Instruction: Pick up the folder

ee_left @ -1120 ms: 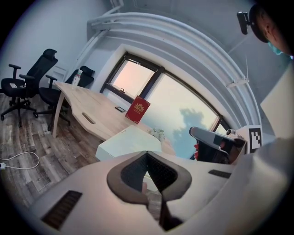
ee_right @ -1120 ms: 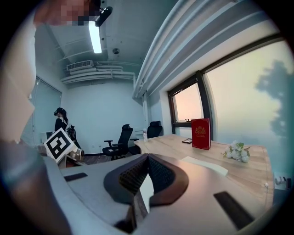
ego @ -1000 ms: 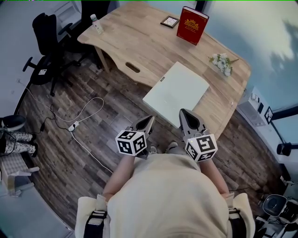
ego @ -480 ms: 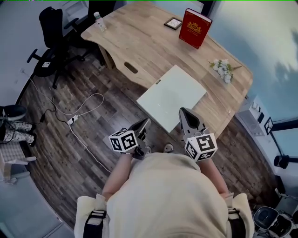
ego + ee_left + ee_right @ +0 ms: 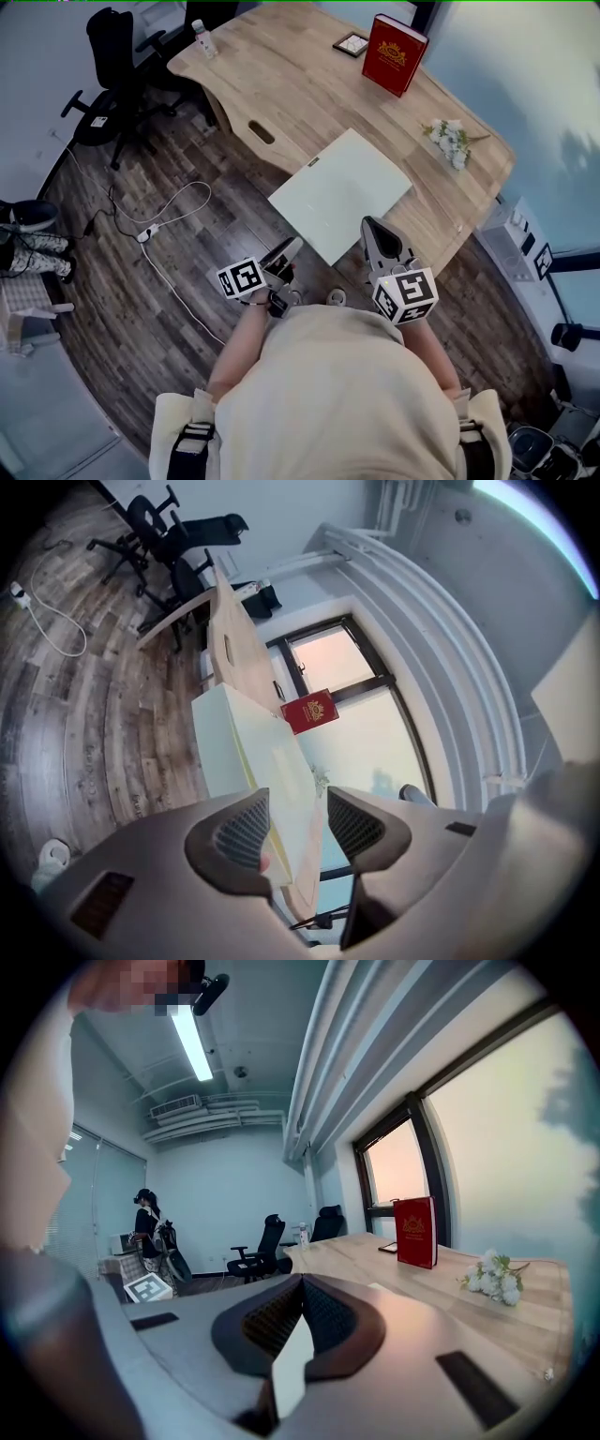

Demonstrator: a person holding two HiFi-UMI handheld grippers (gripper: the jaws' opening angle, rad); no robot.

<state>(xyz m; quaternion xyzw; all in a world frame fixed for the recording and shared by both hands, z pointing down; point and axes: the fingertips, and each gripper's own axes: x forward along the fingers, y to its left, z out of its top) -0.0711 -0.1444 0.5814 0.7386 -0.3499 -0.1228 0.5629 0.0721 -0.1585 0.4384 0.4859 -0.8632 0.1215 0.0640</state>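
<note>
Wood-plank floor (image 5: 141, 309) ran under a big wooden desk (image 5: 281, 84), w/ a black office chair (image 5: 112, 66) at its far left end. The folder (image 5: 342, 192), pale and flat, lay on the desk's near side, its near corner hanging out past the edge toward you.

Your L gripper (image 5: 296, 801) was rolled onto its side, just off the folder's overhanging edge. Its jaws had just been opening and stood apart. The folder's edge lined up in the gap, w/ neither pad pressing on it.

Your R gripper (image 5: 300, 1281) sat over the folder's near corner, clenched, pads meeting at the tips. Can't tell from either view if it touched the folder.

A red book (image 5: 397, 53) stood upright at the desk's far side. White flowers (image 5: 450, 141) lay near the right end, well apart from the folder. A small bottle (image 5: 202, 39) stood at the far left corner.
</note>
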